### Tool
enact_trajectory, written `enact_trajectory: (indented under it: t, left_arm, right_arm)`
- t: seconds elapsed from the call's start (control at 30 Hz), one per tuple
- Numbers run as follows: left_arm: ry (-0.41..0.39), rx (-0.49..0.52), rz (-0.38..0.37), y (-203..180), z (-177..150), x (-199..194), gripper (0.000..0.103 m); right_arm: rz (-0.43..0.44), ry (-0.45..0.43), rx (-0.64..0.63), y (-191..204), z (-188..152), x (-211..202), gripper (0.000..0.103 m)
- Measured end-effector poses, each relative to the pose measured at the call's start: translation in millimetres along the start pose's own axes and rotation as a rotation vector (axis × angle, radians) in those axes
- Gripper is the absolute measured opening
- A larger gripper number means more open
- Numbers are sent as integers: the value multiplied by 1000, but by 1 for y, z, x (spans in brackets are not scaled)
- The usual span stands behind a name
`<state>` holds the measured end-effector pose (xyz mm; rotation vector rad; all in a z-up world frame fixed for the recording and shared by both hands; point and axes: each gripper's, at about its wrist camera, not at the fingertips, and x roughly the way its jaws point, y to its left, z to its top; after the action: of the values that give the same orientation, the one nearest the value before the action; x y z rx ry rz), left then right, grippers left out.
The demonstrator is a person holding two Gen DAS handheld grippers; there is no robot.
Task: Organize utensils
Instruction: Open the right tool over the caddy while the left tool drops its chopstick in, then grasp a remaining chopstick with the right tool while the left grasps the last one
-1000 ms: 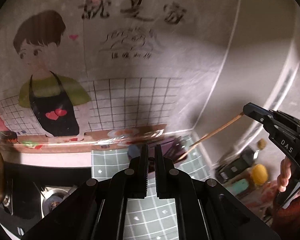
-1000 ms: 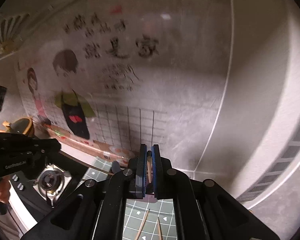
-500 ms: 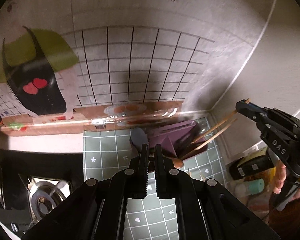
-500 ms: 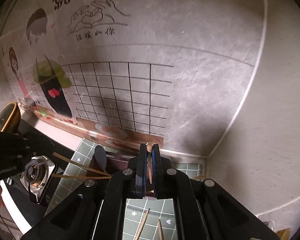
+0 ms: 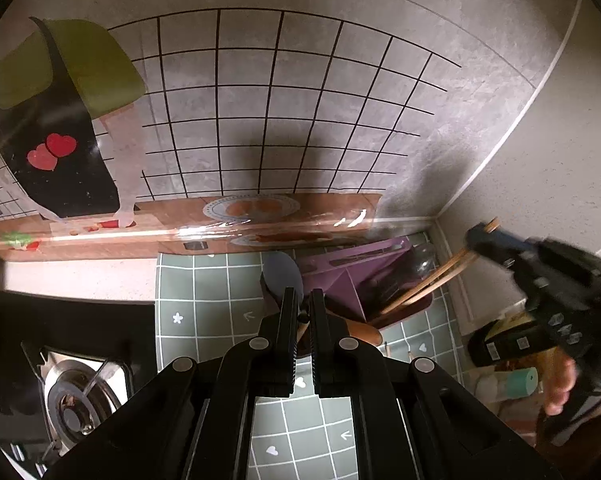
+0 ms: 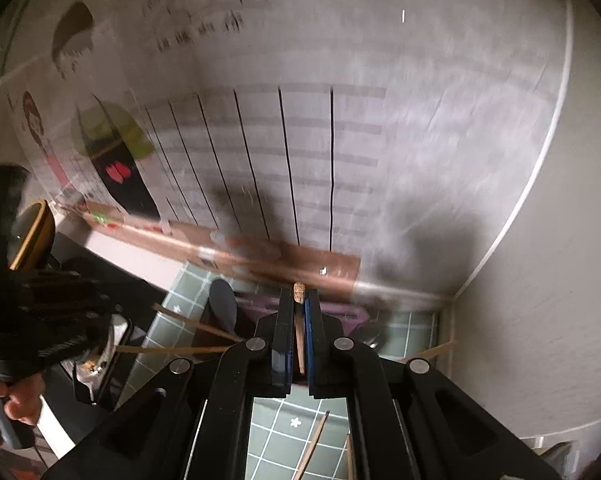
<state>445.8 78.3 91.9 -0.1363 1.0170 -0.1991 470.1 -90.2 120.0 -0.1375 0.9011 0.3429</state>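
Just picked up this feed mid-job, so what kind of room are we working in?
Most likely a home kitchen counter in a corner. A gas burner sits at the left, a purple utensil holder with chopsticks stands on a green tiled mat, and a cartoon cook sticker covers the wall.

At the bottom centre the left gripper (image 5: 301, 304) has its jaws nearly together over a green tiled mat (image 5: 204, 304). Right of centre stands a purple holder (image 5: 352, 276); chopsticks (image 5: 428, 284) lean from it into the right gripper (image 5: 480, 236). A stove burner (image 5: 76, 404) sits lower left.
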Motion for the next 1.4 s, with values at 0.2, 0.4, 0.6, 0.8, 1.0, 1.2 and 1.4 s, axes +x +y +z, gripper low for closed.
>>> enact_trajectory:
  t: [0.2,0.4,0.6,0.8,1.0,1.2,1.4]
  left_arm:
    - [22,-38,-38,5,1,13,7]
    - [-40,-83,-78,8,4,1,9]
    - [-238,-68,-77,-6,-9,-49,15]
    - [-405,-57,-31,-19,-51,-86,20]
    - [-451,-44,-17,-38,-115,-95,22]
    - [-344,-32,-46,-58,-185,-61,23]
    - [-249,-76,-90,-67,-244,-18,23]
  right_arm:
    - [35,89,40,-9,-11,35,5]
    - [-8,51,26,-11,-16,30,7]
    - [-50,-83,-15,-12,-24,-19,21]
    - [-133,-239,-39,-14,-54,-80,29]
    - [-181,-287,-9,-18,-105,-121,39]
    - [-195,-209,19,-19,-165,-126,39]
    - [-181,-121,58,-26,-222,-117,39]
